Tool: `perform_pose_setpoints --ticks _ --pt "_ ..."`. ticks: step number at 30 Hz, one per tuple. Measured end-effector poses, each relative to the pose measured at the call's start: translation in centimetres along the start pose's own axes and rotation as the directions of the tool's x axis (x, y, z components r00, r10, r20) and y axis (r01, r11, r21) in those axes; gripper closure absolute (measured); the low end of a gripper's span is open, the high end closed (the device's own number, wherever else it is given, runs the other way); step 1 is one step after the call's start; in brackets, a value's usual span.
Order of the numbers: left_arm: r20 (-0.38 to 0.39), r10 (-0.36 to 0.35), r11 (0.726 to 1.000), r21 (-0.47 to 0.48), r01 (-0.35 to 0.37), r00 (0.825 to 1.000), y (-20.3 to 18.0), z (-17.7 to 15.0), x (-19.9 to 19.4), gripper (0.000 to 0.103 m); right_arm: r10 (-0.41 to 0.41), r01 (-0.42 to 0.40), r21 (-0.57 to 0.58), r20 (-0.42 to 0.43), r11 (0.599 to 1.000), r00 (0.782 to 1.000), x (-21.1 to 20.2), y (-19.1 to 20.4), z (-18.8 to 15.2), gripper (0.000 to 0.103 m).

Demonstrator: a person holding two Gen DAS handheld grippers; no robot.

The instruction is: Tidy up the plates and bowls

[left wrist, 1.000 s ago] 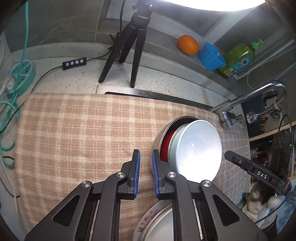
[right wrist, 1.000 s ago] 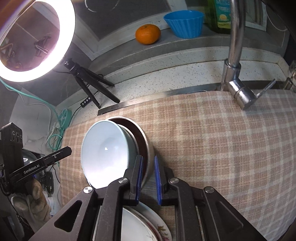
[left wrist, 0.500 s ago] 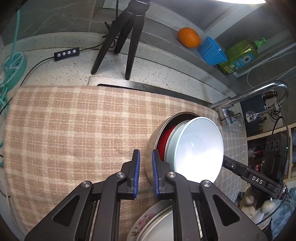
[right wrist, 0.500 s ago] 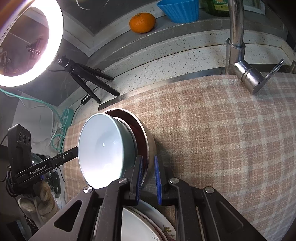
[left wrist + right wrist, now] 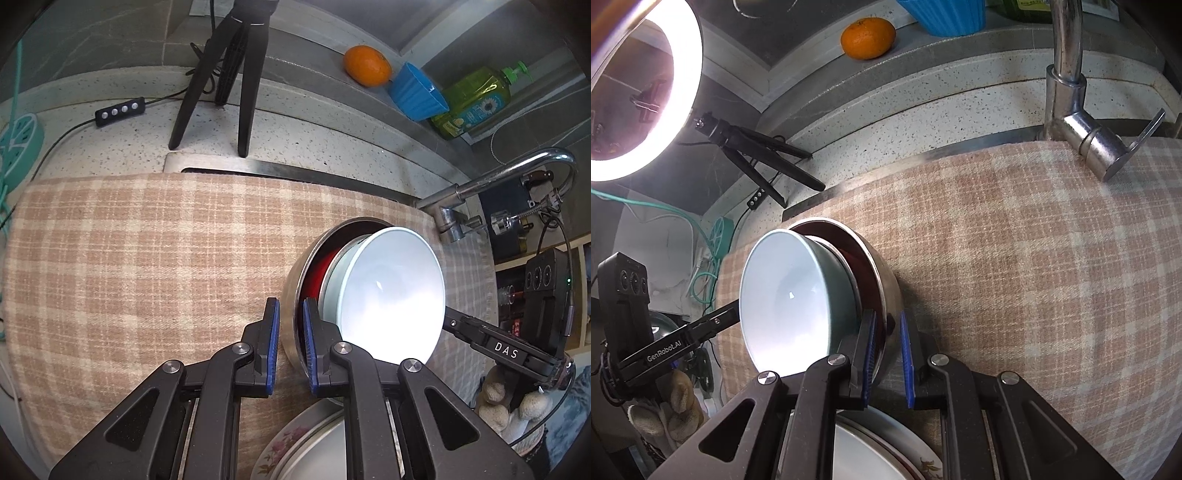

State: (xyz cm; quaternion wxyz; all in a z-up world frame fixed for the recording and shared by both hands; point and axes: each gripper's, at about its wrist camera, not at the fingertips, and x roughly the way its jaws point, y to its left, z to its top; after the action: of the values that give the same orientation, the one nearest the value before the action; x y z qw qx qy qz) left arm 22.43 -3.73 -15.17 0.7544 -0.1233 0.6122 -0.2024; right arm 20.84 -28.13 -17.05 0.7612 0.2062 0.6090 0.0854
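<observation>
A steel bowl (image 5: 291,295) holds a red bowl (image 5: 319,273) and a pale blue bowl (image 5: 391,295) nested inside it, all tilted above the checked cloth (image 5: 147,266). My left gripper (image 5: 290,343) is shut on the steel bowl's rim on one side. My right gripper (image 5: 886,354) is shut on the steel bowl's (image 5: 886,291) rim on the opposite side, with the pale blue bowl (image 5: 790,299) facing left. A stack of plates (image 5: 314,443) with a flowered rim lies below the bowls, also in the right wrist view (image 5: 871,450).
A tap (image 5: 498,184) stands at the cloth's far right edge. A tripod (image 5: 229,74) and ring light (image 5: 646,92) stand on the counter behind. An orange (image 5: 367,64), blue cup (image 5: 417,92) and soap bottle (image 5: 472,99) sit on the ledge.
Both grippers have carried the nested bowls a little further over the cloth and higher; the plates below show less. The grips have not changed.
</observation>
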Motion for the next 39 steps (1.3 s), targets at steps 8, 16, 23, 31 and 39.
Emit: perform_pose_setpoints --ticks 8,16,23,31,39 --pt "-0.021 0.004 1.0 -0.002 -0.004 1.0 0.1 -0.2 1.1 0.092 -0.014 0.013 -0.018 -0.026 1.0 1.0 1.1 0.2 0.1 0.091" --pt "-0.024 0.015 1.0 -0.004 -0.015 1.0 -0.5 -0.3 1.4 0.095 -0.053 0.051 -0.059 -0.035 0.997 0.998 1.2 1.0 0.2 0.092" --pt "-0.01 0.039 0.999 -0.003 -0.039 0.999 -0.8 -0.4 1.0 0.095 -0.063 0.06 -0.08 -0.032 0.995 0.998 1.1 1.2 0.3 0.092" --pt "0.022 0.048 0.999 -0.013 -0.048 0.999 -1.4 -0.8 -0.8 0.095 -0.047 0.043 -0.097 -0.04 0.994 0.998 0.1 1.4 0.1 0.092" --pt "0.062 0.054 0.998 -0.025 -0.052 0.997 -2.4 -1.9 -3.1 0.095 -0.031 0.026 -0.134 -0.035 0.991 0.999 -2.2 2.2 -0.2 0.092"
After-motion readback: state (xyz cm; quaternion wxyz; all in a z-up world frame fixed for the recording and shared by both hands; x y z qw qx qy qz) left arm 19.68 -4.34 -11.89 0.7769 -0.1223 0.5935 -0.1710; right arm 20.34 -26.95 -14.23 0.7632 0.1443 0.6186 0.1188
